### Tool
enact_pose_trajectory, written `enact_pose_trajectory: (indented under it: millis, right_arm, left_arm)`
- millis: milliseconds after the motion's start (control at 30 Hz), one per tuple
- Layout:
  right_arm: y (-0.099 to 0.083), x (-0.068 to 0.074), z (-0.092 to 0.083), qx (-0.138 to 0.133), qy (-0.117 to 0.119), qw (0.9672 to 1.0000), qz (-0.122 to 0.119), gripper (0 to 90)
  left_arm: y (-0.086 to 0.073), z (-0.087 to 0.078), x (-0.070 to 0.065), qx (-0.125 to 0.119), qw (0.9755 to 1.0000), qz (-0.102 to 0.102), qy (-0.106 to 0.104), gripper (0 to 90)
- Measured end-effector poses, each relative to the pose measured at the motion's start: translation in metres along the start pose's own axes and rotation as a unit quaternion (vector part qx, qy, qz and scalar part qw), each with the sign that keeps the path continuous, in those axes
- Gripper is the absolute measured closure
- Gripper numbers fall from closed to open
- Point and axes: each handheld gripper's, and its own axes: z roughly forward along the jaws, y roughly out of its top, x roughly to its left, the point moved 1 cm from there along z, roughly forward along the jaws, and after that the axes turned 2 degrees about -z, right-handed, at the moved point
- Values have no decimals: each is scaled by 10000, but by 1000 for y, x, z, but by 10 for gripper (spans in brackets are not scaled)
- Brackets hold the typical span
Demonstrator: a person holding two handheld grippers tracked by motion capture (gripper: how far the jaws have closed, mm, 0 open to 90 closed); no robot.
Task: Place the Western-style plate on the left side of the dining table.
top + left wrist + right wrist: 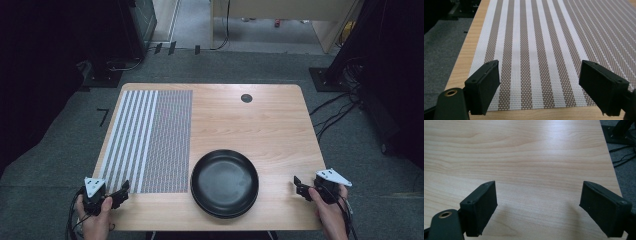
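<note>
Hovering at the near edge of the wooden table (260, 125), the left gripper (539, 85) holds its jaws wide apart with nothing between them; the near hem of the striped placemat (536, 50) lies just under and ahead of the jaws, running away from them. The right gripper (539, 205) is likewise spread wide over bare wood, empty. In the high view the black plate (225, 182) sits well off to the inner side of both grippers, between the left gripper (122, 192) and the right gripper (299, 187), touching neither, its rim just beside the mat's edge.

The work in hand looks like bringing mat and plate together, probably starting with the mat. To do that well, I would lower the left jaws until one slides under the hem and the other comes over it, taking the mat near a corner rather than mid-edge so the weave doesn't buckle. The woven sheet likely flexes, so a shallow pinch could slip. Keeping the right jaws clear of the plate rim until the mat settles seems wise
</note>
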Motion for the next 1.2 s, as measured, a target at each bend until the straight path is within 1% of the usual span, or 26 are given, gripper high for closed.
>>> enact_pose_trajectory:
  millis: [100,133,167,200,233,300,333,367,400,433,533,567,600,633,667,700,733,767,800,833,867,933,1000,1067,1167,1200]
  right_arm:
    - [2,0,-2,-66,8,10000,69,138]
    - [5,1,-5,-203,18,9997,154,138]
    - [6,2,-6,-246,4,9995,190,140]
    - [7,3,-7,-252,-13,9994,232,144]
    - [8,4,-8,-279,-58,9992,262,148]
    - [10,7,-11,-338,-71,9989,320,149]
    - [10,7,-11,-338,-71,9989,320,149]
    - [13,9,-14,-362,-57,9984,427,163]
    - [15,10,-16,-377,-50,9981,481,178]
    - [16,11,-18,-404,-45,9979,511,205]
    - [21,14,-22,-444,-87,9972,600,281]
    - [22,16,-23,-476,-100,9970,594,291]
    - [24,17,-25,-516,-113,9969,577,300]
    - [24,17,-25,-516,-113,9969,577,300]
    - [28,21,-29,-614,-77,9965,571,326]
    - [29,22,-30,-640,-67,9964,553,343]
    - [29,22,-30,-640,-67,9964,553,343]
    - [34,26,-35,-777,114,9953,570,415]
    - [35,27,-36,-807,188,9948,587,428]
    - [35,27,-36,-807,188,9948,587,428]
    - [40,30,-38,-840,402,9939,587,468]
    - [44,34,-39,-838,563,9932,578,505]
    - [46,36,-39,-859,582,9929,589,517]
    - [51,44,-38,-953,570,9922,566,531]
    - [54,49,-35,-969,658,9913,592,536]
    - [56,55,-33,-913,769,9907,647,578]
  left_arm:
    - [2,0,-2,-25,10000,3,-29,167]
    - [3,1,-6,-4,10000,36,-11,168]
    - [4,1,-9,18,10000,73,19,167]
    - [4,1,-9,18,10000,73,19,167]
    - [6,0,-15,25,9999,149,66,167]
    - [9,-2,-20,-5,9998,177,32,167]
    - [9,-2,-20,-5,9998,177,32,167]
    - [13,-4,-25,-76,9997,229,-27,166]
    - [13,-4,-25,-76,9997,229,-27,166]
    - [16,-6,-30,-150,9996,234,-68,166]
    - [20,-7,-37,-207,9993,290,-81,166]
    - [20,-7,-37,-207,9993,290,-81,166]
    - [23,-7,-42,-232,9991,312,-162,166]
    - [23,-7,-42,-232,9991,312,-162,166]
    - [25,-8,-46,-241,9988,369,-212,166]
    - [27,-8,-50,-239,9986,401,-245,166]
    - [27,-8,-50,-239,9986,401,-245,166]
    - [30,-9,-56,-221,9984,430,-300,166]
    - [31,-9,-59,-219,9983,435,-324,167]
    - [31,-9,-59,-219,9983,435,-324,167]
    - [34,-9,-64,-213,9980,458,-392,167]
    - [36,-8,-69,-217,9976,468,-457,168]
    - [37,-8,-71,-217,9975,469,-486,170]
    - [41,-6,-77,-237,9972,457,-540,172]
    - [44,-5,-81,-235,9970,441,-594,173]
    - [46,-3,-86,-217,9964,399,-713,175]
